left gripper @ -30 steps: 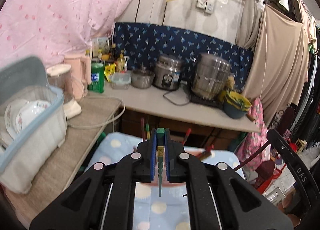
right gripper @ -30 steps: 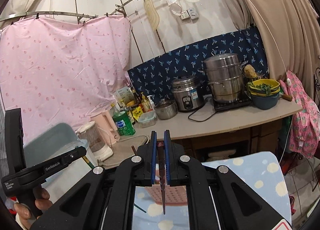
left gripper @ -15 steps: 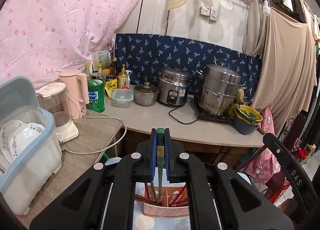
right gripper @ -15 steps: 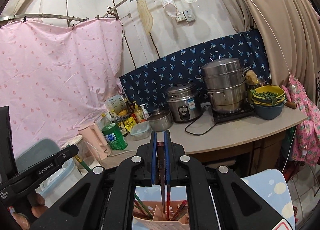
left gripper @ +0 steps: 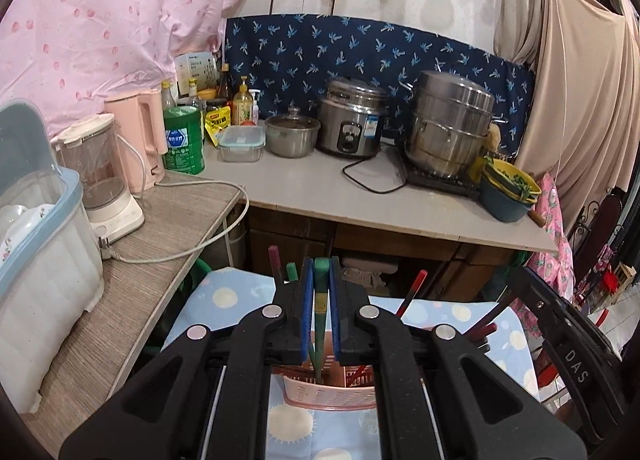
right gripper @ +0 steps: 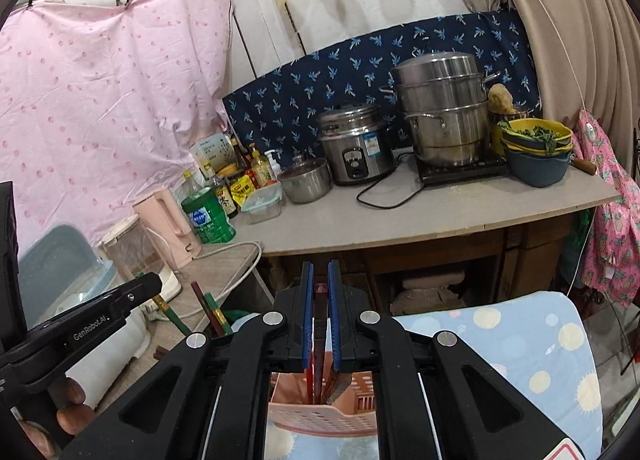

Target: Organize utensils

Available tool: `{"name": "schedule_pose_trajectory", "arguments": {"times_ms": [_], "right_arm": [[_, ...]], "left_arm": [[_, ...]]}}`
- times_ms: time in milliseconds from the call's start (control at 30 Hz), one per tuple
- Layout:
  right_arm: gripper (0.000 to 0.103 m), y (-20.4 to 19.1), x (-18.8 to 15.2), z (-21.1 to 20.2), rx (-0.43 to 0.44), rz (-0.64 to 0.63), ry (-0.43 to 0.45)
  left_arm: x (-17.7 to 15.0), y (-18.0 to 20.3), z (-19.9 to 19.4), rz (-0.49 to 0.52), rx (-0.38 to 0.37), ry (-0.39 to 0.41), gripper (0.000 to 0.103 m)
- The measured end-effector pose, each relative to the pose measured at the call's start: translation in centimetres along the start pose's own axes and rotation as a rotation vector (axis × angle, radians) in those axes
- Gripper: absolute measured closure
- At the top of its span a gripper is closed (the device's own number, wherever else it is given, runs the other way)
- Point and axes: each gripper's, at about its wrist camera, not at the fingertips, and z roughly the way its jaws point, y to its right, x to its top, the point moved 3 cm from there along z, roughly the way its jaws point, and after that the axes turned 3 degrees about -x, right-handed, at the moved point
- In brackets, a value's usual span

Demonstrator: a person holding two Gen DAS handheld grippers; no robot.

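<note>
Kitchen clutter behind, and both chopsticks are poised over the pink holder!

Left wrist view: pots and bottles line the tabletop (left gripper: 304, 195) at twelve o'clock; the left gripper (left gripper: 320, 300) has its jaws clamped on a green chopstick (left gripper: 319, 316), tip pointing down into the pink utensil basket (left gripper: 328, 394) at six o'clock on the blue dotted cloth (left gripper: 240, 296). Right wrist view: the right gripper (right gripper: 319, 300) pinches a dark red chopstick (right gripper: 318, 356) the same way, its tip inside the basket's rim, more sticks leaning out at nine o'clock. Looks like the drop-in step — next, I'd say, lower a touch and release.
</note>
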Motion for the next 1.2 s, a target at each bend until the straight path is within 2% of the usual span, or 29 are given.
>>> {"name": "schedule_pose_trajectory", "arguments": {"times_ms": [67, 133, 267, 333, 467, 667, 800, 1200], "right_arm": [[0.095, -0.1, -0.3, -0.1, -0.003, -0.005, -0.005], [0.089, -0.3, -0.4, -0.5, -0.004, -0.008, 0.002], [0.075, -0.8, -0.5, -1.6, 0.005, -0.017, 0.015], [0.071, -1.1, -0.5, -2.3, 0.013, -0.022, 0.02], [0.06, -1.9, -0.8, -3.7, 0.016, -0.045, 0.032], [0.052, -2.6, -1.8, -6.0, 0.013, -0.082, 0.043], [0.051, -2.7, -2.6, -7.4, -0.006, -0.095, 0.041], [0.048, -2.4, -6.2, -11.6, -0.018, -0.105, 0.02]], "left_arm": [[-0.4, -0.1, 0.1, -0.001, 0.016, 0.0, 0.092], [-0.7, -0.1, 0.0, -0.004, 0.027, 0.002, 0.069], [-1.2, -0.1, -0.6, 0.002, 0.039, 0.001, 0.062], [-1.3, -0.1, -1.0, 0.004, 0.044, 0.005, 0.049], [-1.8, 0.2, -2.3, 0.021, 0.058, 0.021, 0.038], [-2.8, 0.6, -4.3, 0.049, 0.069, 0.034, 0.031], [-3.5, 0.8, -5.7, 0.059, 0.075, 0.04, 0.026], [-6.5, 1.2, -9.5, 0.089, 0.094, 0.048, 0.02]]}}
